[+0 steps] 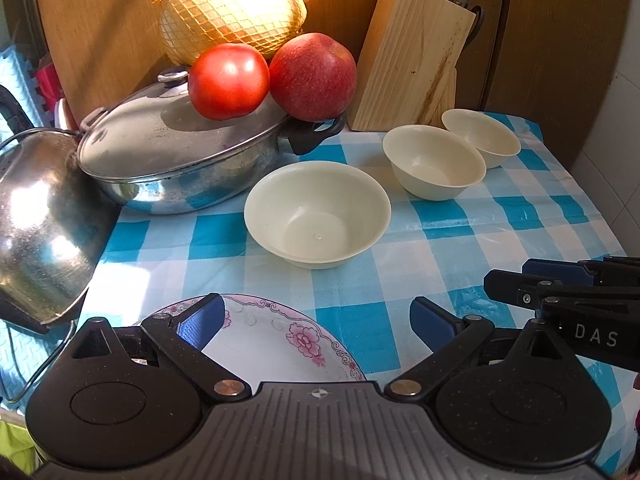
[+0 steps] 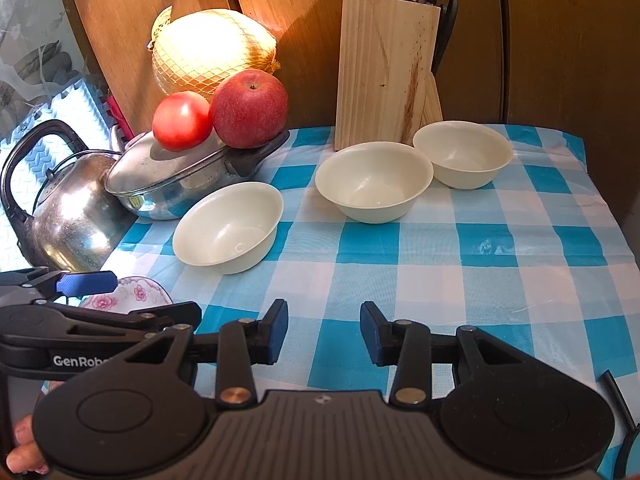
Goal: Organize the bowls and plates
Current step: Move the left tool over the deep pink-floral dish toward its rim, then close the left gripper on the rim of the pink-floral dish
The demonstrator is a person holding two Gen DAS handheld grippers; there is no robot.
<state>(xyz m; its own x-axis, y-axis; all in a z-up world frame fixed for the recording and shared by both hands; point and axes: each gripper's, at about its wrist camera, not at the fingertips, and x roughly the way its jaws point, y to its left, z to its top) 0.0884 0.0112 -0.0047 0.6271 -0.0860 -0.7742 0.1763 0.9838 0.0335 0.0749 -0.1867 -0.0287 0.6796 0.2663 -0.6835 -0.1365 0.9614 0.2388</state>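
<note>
Left wrist view: three plain cream bowls [image 1: 317, 213], one pink-flowered plate [image 1: 276, 344].

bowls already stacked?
No, the three bowls sit apart on the tablecloth.

Three plain cream bowls [image 2: 228, 228] [image 2: 374, 182] [image 2: 463, 154] sit ahead of the black right gripper [image 2: 323, 330] with blue pads [image 2: 279, 330], on a cloth [image 2: 500, 280] checked blue and white. Left of it, a white plate [image 2: 132, 296] carries pink flowers. Farther left, a silver pot [image 2: 172, 178] holds a red tomato [image 2: 182, 121] and a red apple [image 2: 249, 109].
</note>
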